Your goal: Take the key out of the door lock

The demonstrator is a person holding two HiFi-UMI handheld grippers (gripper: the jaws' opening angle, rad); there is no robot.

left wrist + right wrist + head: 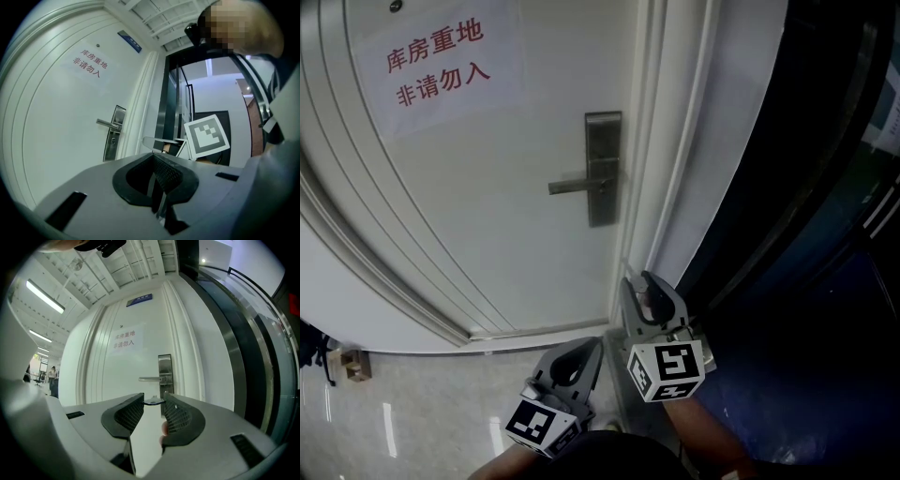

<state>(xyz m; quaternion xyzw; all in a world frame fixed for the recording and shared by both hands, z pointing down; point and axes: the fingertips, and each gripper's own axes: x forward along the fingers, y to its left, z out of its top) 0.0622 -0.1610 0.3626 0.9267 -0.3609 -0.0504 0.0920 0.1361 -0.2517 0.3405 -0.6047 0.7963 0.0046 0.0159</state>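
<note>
White panelled door (441,206) with a paper notice (441,61) in red characters and a blue sign (139,299) above. Pale glossy floor (412,412). Dark glass partition (825,187) at right. Ceiling strip lights (44,296).

My right hand-held gripper (153,402) is matt grey plastic with cross-hatched pads (179,417); the key (153,401) is thin shiny metal. The door (487,216) is smooth white paint, its lock plate (603,169) brushed metal, the notice (441,61) paper, the floor (422,403) glossy
</note>
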